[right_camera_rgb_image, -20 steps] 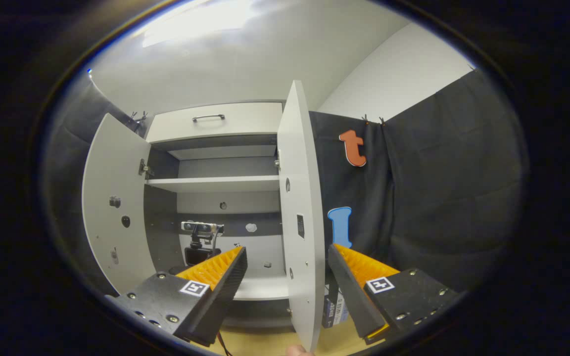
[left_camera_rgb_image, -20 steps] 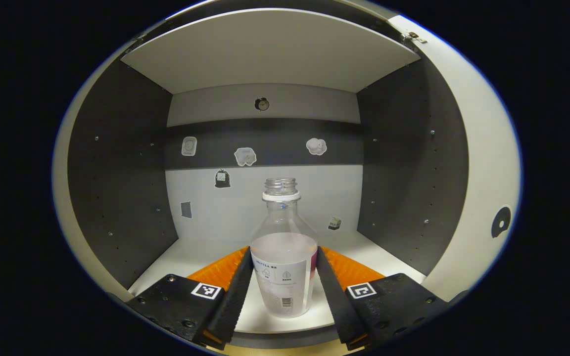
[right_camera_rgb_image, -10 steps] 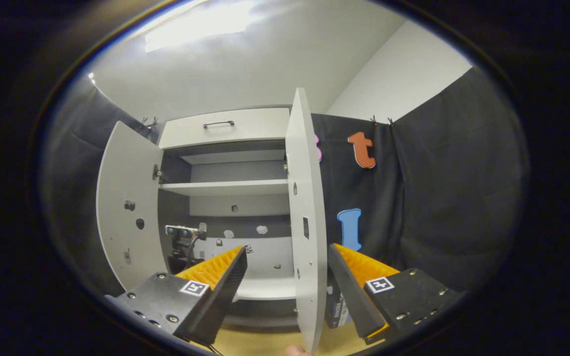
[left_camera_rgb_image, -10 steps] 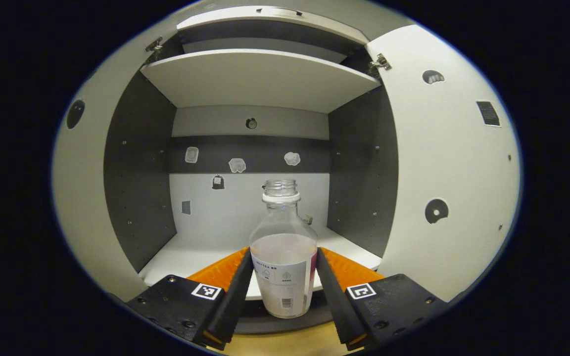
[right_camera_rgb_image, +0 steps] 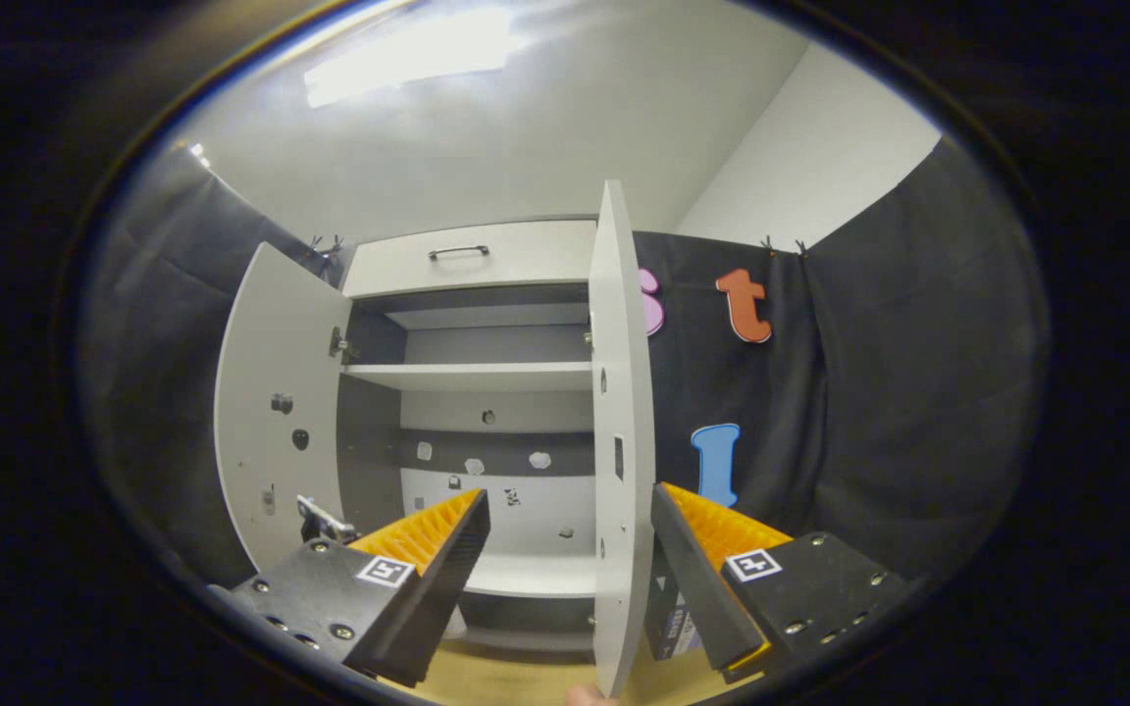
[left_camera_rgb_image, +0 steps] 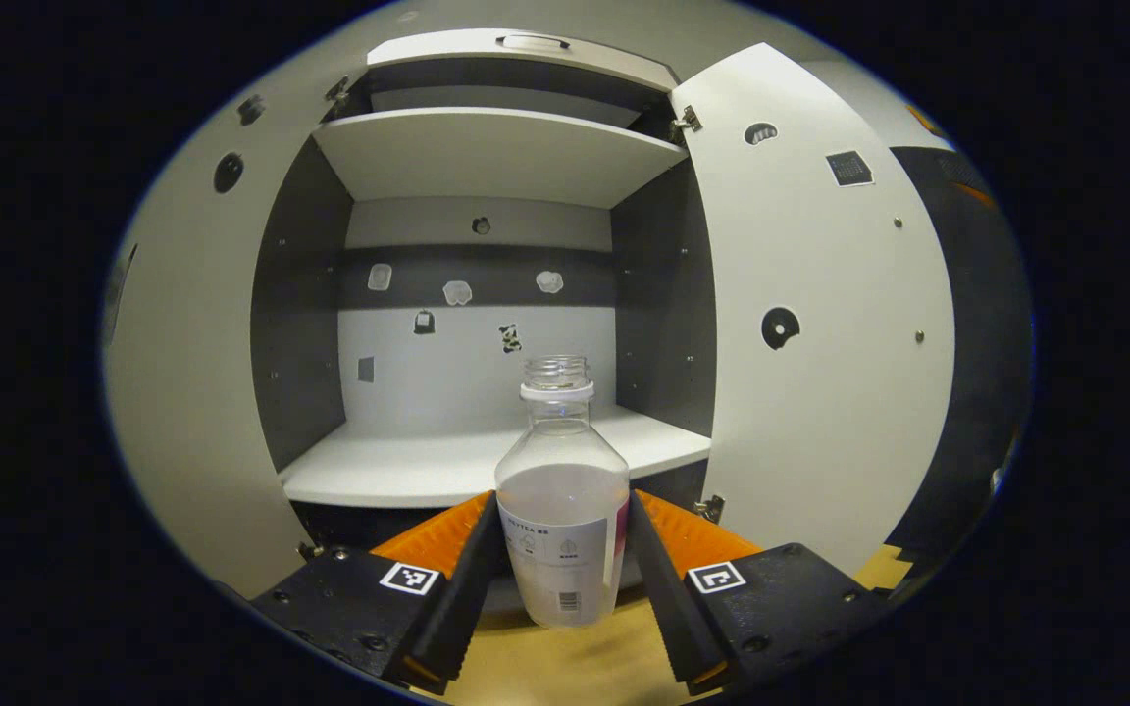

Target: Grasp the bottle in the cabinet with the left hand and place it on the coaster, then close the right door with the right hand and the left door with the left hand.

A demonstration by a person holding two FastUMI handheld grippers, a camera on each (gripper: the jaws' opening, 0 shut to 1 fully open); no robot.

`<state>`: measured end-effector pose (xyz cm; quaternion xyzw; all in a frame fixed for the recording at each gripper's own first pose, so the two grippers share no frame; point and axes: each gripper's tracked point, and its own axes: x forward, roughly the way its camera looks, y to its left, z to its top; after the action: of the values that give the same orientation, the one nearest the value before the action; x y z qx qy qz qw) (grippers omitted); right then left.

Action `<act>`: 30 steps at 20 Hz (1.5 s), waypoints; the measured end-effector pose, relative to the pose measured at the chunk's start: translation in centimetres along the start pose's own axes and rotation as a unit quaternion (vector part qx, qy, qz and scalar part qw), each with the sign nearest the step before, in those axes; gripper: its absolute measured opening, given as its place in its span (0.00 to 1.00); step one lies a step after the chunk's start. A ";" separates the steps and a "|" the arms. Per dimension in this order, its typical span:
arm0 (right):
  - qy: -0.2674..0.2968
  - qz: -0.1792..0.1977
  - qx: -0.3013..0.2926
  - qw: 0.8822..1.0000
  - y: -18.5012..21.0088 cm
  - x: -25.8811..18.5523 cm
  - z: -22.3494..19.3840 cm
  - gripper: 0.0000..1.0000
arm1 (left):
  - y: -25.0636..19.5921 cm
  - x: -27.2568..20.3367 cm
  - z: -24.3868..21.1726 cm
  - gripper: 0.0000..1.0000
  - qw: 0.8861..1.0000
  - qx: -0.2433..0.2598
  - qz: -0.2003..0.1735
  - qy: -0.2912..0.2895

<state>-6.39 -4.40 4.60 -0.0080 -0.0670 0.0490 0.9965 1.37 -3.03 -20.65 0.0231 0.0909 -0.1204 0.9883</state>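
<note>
A clear uncapped bottle (left_camera_rgb_image: 562,461) with a white label and some pale liquid stands upright between the fingers of my left gripper (left_camera_rgb_image: 562,508), which is shut on its lower body. It hangs just outside the open cabinet (left_camera_rgb_image: 487,461), above the wooden tabletop (left_camera_rgb_image: 575,667). The left door (left_camera_rgb_image: 178,392) and right door (left_camera_rgb_image: 820,324) both stand wide open. In the right gripper view my right gripper (right_camera_rgb_image: 568,498) is open, and the right door (right_camera_rgb_image: 621,441) appears edge-on between its fingers, farther off. A part of the left gripper (right_camera_rgb_image: 322,518) peeks out by the left door (right_camera_rgb_image: 276,422).
The cabinet has an upper shelf (right_camera_rgb_image: 472,375) and a drawer with a handle (right_camera_rgb_image: 472,257) on top. A small box (right_camera_rgb_image: 671,613) sits on the table behind the right door. Black cloth (right_camera_rgb_image: 879,441) hangs to the right.
My left gripper has drawn back out of the cabinet with the bottle, from over the lower shelf to over the tabletop. The right gripper view has shifted slightly; its fingers stay apart.
</note>
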 end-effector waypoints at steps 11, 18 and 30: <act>-0.007 0.000 -0.005 1.000 -2.0 -0.5 0.2 0.99 | -1.3 -7.0 -13.2 0.80 0.992 -0.057 0.016 0.107; -0.003 0.012 -0.005 1.000 -2.1 -0.3 -0.1 0.99 | -1.8 -10.8 -19.5 0.78 0.982 -0.070 0.033 0.174; 0.009 0.016 -0.006 1.000 -3.4 0.2 -1.0 0.99 | -3.5 -12.9 -24.6 0.79 0.970 -0.091 0.043 0.223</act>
<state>-5.77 -7.78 3.73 -0.0159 -0.0582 0.0648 0.9961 -16.03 -1.73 -42.51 -0.0363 0.3184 -0.0605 0.9453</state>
